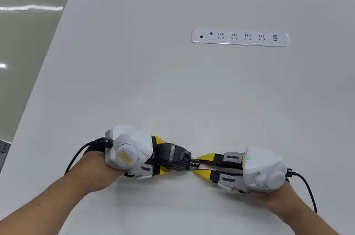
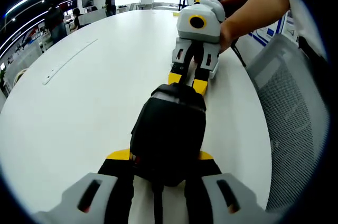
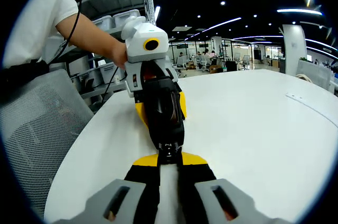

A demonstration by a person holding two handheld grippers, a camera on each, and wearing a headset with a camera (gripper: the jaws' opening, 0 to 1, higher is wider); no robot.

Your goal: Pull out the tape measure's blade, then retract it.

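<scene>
A black tape measure (image 1: 176, 157) lies low over the white table (image 1: 166, 80), and my left gripper (image 1: 163, 156) is shut around its body. In the left gripper view the case (image 2: 169, 129) sits between my yellow-tipped jaws (image 2: 163, 155). My right gripper (image 1: 198, 165) faces it from the right, shut on the blade's tip at the mouth of the case. In the right gripper view, the yellow fingertips (image 3: 170, 159) pinch the small metal hook (image 3: 169, 147) just in front of the black case (image 3: 163, 110). Hardly any blade shows between case and jaws.
A white power strip (image 1: 240, 37) lies flat on the far side of the table. The table's left edge (image 1: 44, 69) drops to a grey floor. A grey mesh chair (image 2: 296, 102) stands by the near edge, behind the grippers.
</scene>
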